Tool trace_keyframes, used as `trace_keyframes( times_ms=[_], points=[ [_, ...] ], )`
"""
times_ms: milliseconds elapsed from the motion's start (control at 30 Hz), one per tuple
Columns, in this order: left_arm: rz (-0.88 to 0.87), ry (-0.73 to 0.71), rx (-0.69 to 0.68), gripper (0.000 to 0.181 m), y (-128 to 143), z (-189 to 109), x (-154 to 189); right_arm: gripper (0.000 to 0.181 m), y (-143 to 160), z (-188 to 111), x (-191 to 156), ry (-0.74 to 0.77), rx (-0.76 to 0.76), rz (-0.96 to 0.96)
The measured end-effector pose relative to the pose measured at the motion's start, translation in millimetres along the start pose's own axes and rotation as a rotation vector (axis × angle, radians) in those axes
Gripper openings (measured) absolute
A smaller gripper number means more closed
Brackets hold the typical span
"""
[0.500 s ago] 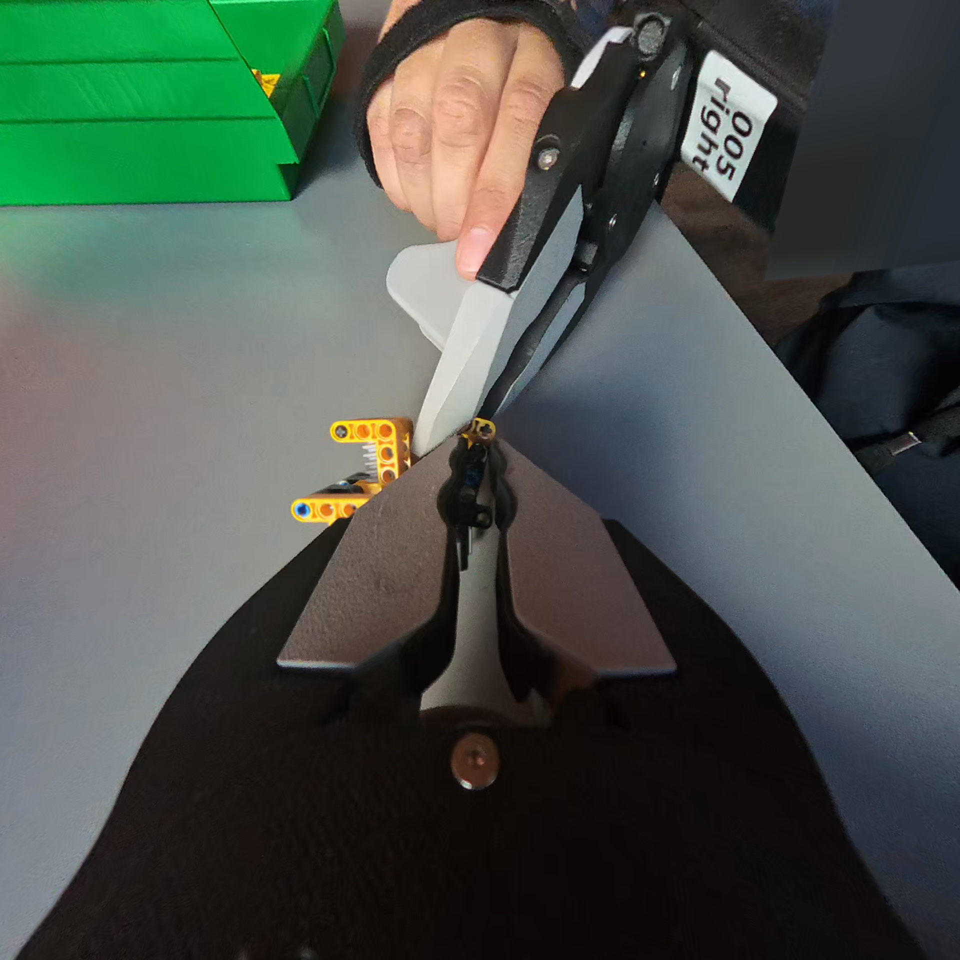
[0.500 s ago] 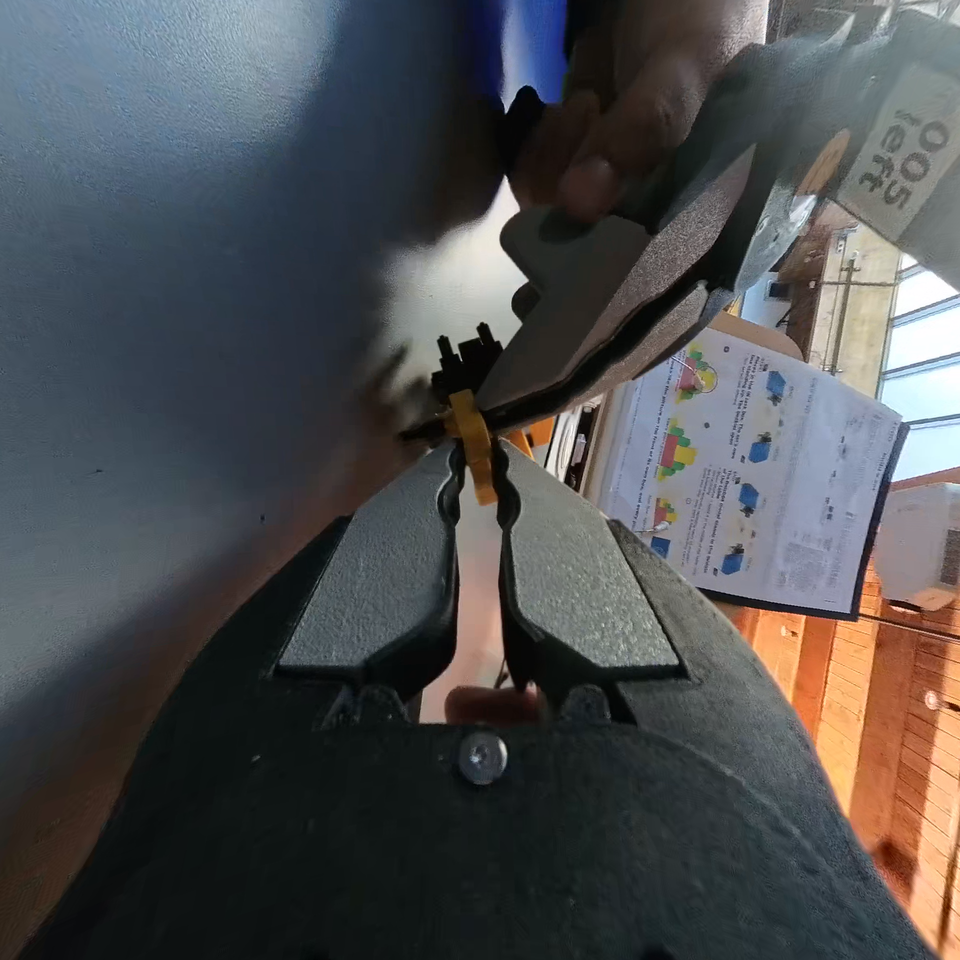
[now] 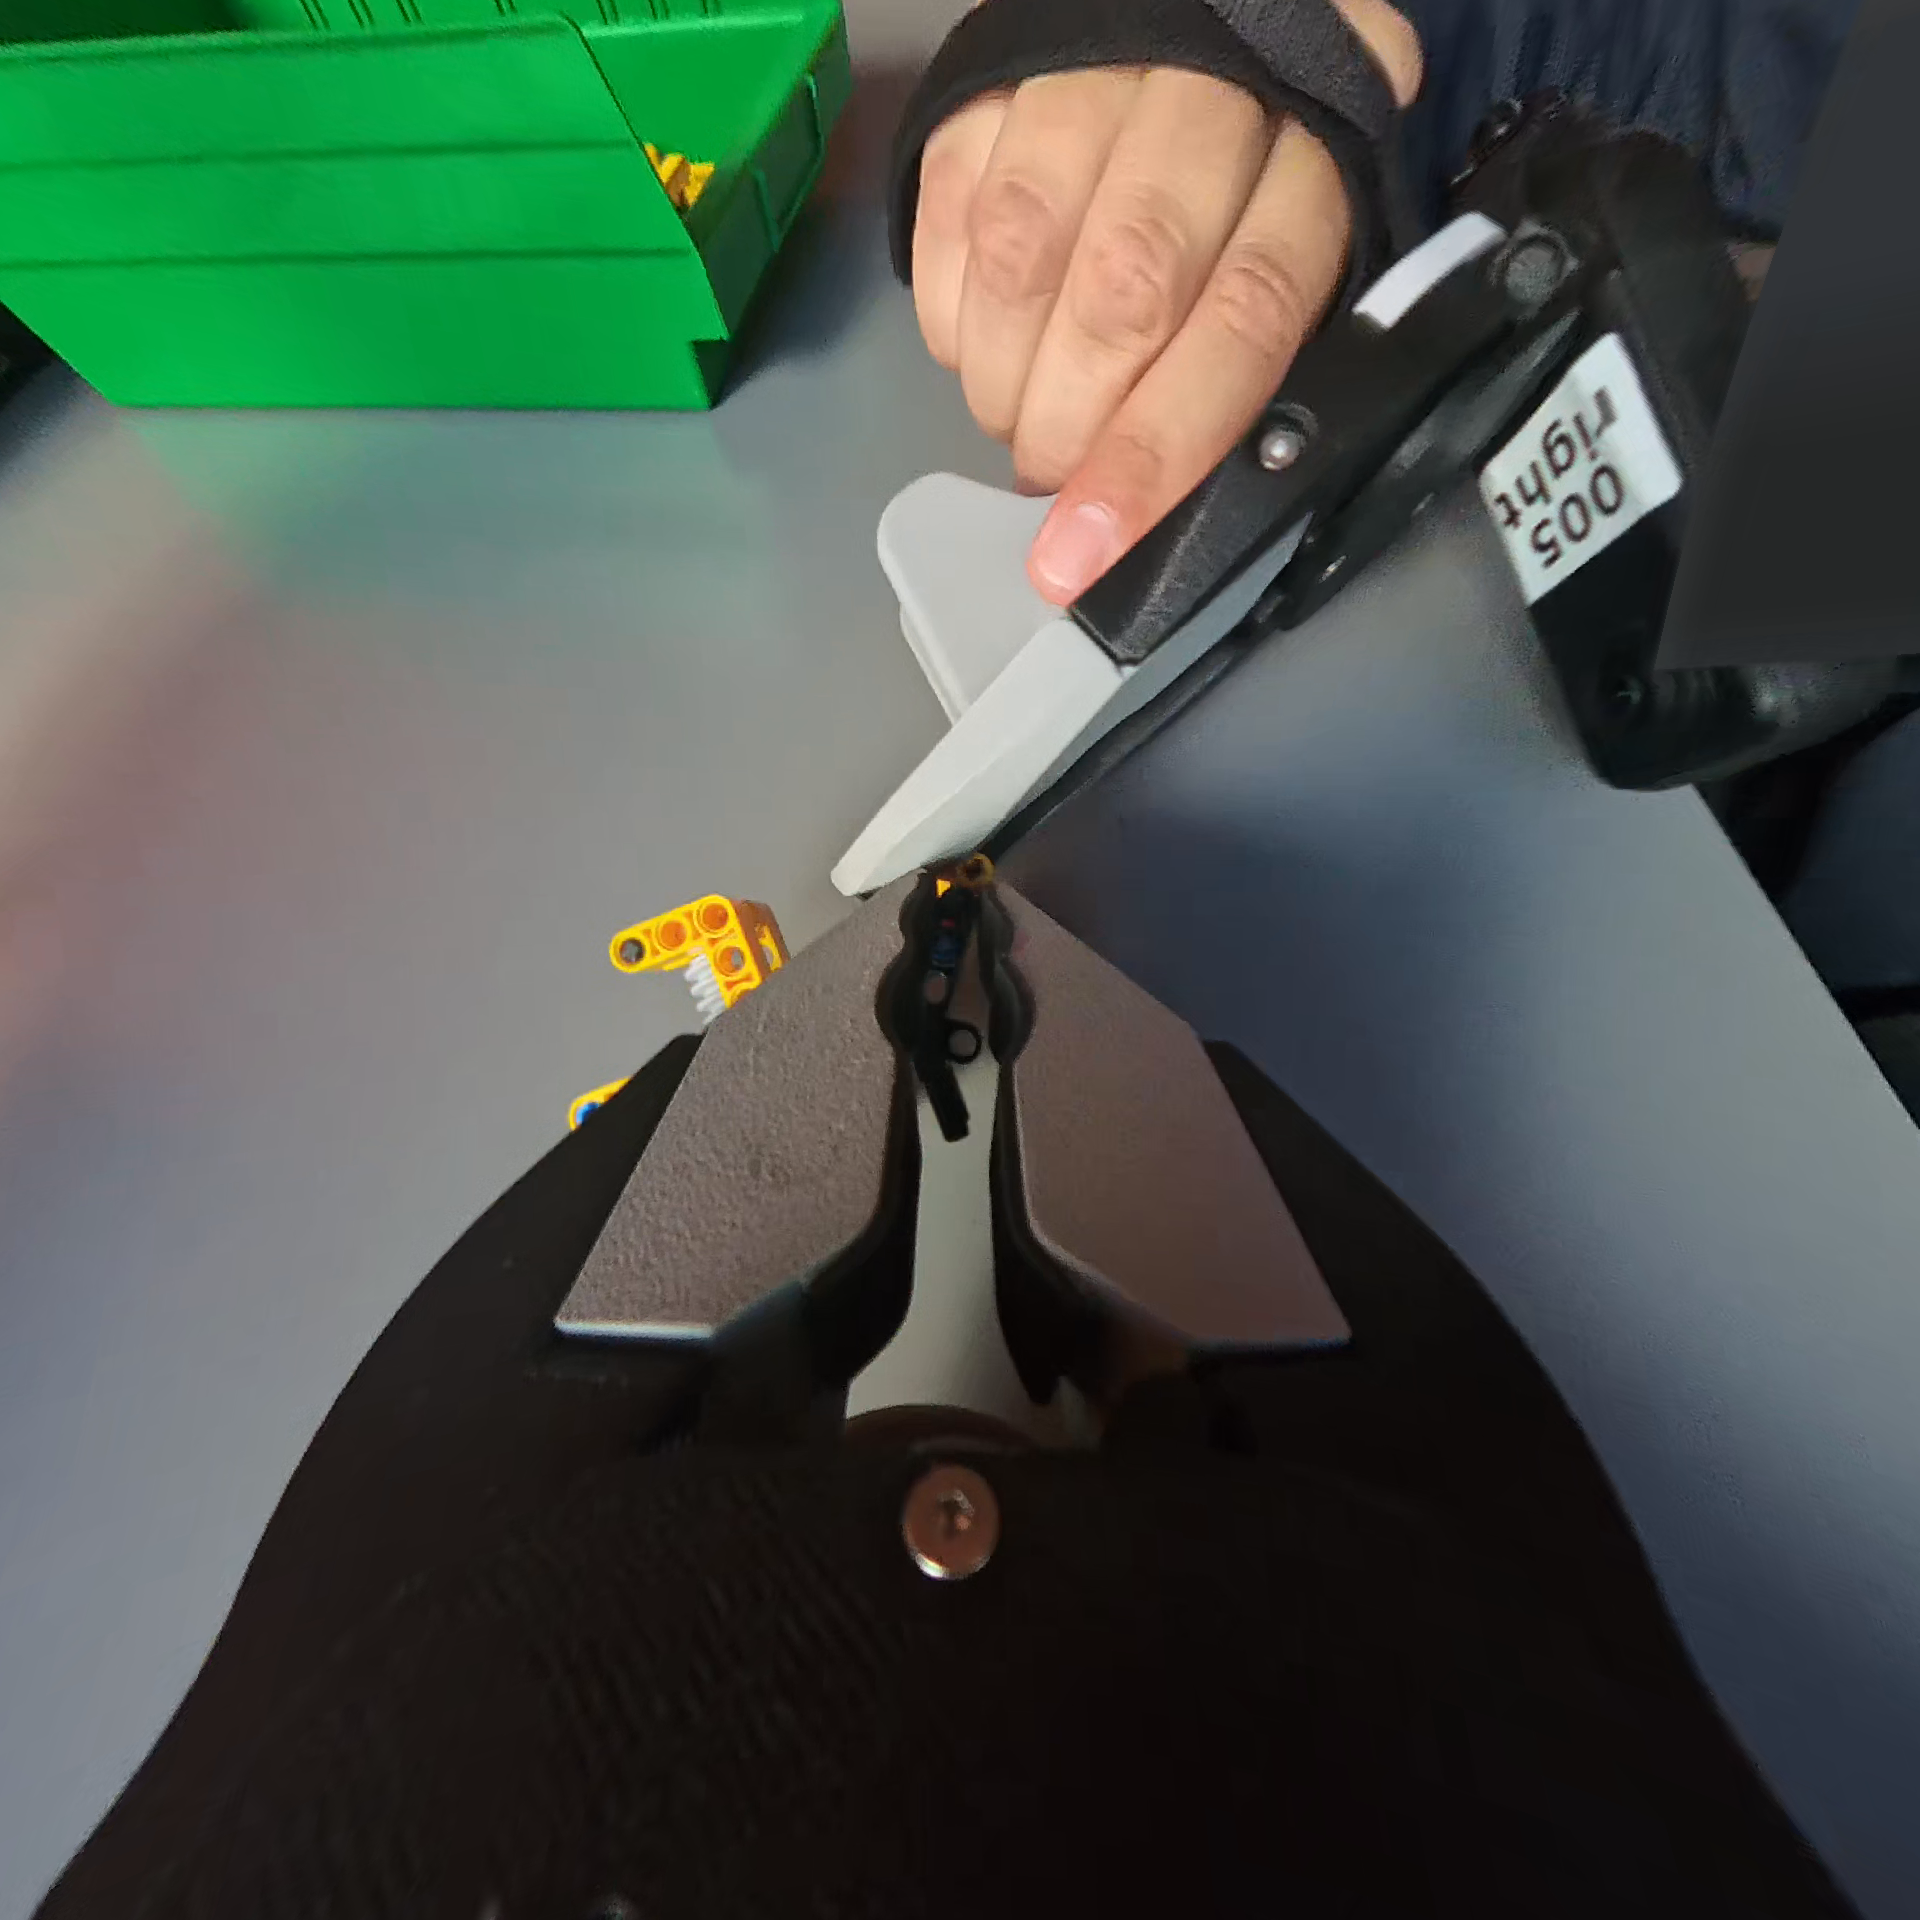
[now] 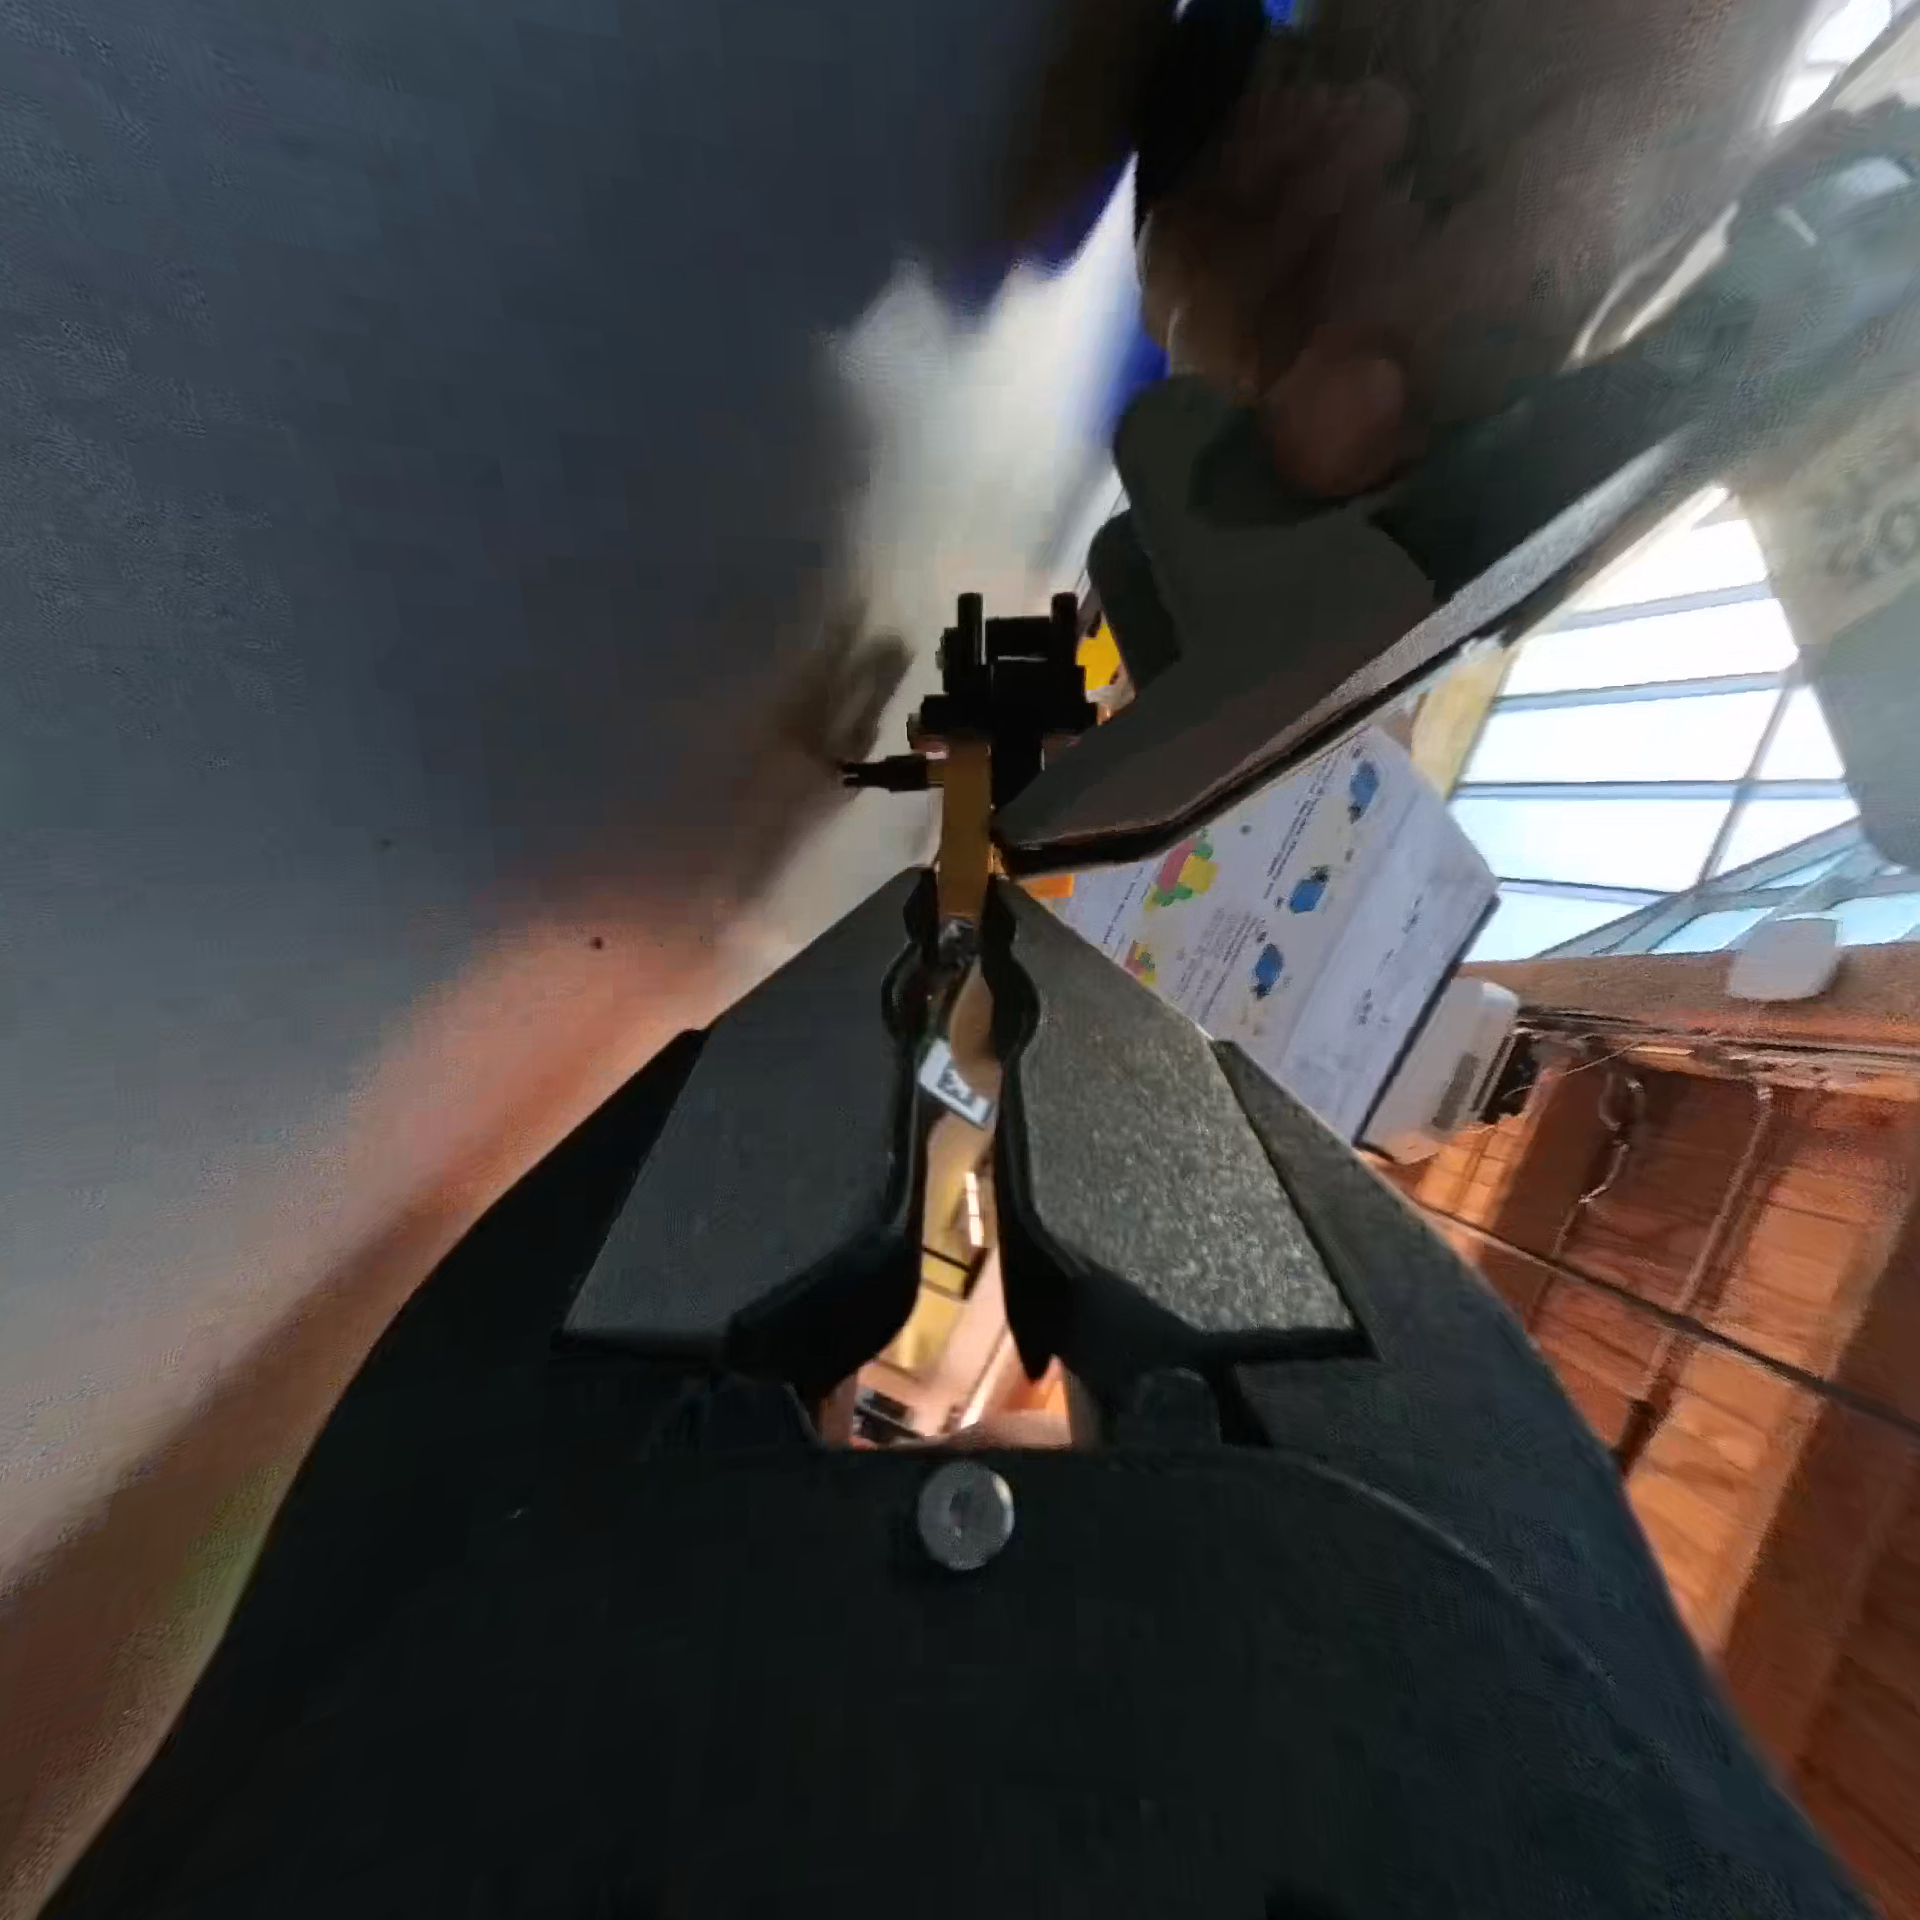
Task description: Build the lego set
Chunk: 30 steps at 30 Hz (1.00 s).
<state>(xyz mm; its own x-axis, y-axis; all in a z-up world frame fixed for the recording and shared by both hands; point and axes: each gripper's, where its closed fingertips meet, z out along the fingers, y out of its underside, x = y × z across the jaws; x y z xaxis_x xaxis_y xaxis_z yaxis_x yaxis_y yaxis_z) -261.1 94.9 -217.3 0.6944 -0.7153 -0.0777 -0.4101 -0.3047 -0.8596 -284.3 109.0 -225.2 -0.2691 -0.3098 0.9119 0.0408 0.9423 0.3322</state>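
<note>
Joining step in hand, by the look of it: left gripper (image 3: 951, 925) nearly closed, pinching a small black lego assembly (image 3: 940, 1023); right gripper (image 4: 961, 899) likewise clamped on a thin yellow lego beam (image 4: 964, 821), tip to tip with the left. Next probably a steady push to seat beam into assembly. Just left of the left gripper, yellow L-shaped lego pieces (image 3: 696, 940) on grey table (image 3: 364, 727); farther off, green plastic bin (image 3: 395, 208).

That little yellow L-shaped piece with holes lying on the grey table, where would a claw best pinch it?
Pinch the yellow L-shaped lego piece across its longer arm, coming straight down from above. It lies flat on the grey table, so the arm's narrow parallel edges face sideways, and its left end is clear.
</note>
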Motion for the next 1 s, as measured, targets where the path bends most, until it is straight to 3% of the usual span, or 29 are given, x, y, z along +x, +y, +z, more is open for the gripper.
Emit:
trace_keyframes(
  times_ms=[33, 233, 600, 933, 1000],
  points=[
    [-0.004, -0.002, -0.011, 0.003, 1.2, 1.3, 0.3, 0.003, 0.4, -0.4, -1.5, 0.010, -0.004, -0.071],
    [-0.109, 0.010, -0.028, 0.002, -1.7, 11.0, 0.7, 0.003, 8.3, -7.4, -7.4, -0.174, -0.015, -0.460],
    [-0.245, -0.019, 0.065, 0.002, -14.0, 7.5, -0.9, 0.003, 18.6, -14.0, -3.5, -0.360, -0.062, -0.717],
    [-0.285, -0.028, 0.140, 0.002, -23.7, 3.7, -1.1, 0.000, 21.4, -17.0, 0.6, -0.388, -0.052, -0.740],
    [-0.305, 0.038, 0.151, 0.002, -25.4, 3.5, 5.6, 0.000, 18.6, -21.7, -2.1, -0.463, -0.054, -0.471]
  ],
)
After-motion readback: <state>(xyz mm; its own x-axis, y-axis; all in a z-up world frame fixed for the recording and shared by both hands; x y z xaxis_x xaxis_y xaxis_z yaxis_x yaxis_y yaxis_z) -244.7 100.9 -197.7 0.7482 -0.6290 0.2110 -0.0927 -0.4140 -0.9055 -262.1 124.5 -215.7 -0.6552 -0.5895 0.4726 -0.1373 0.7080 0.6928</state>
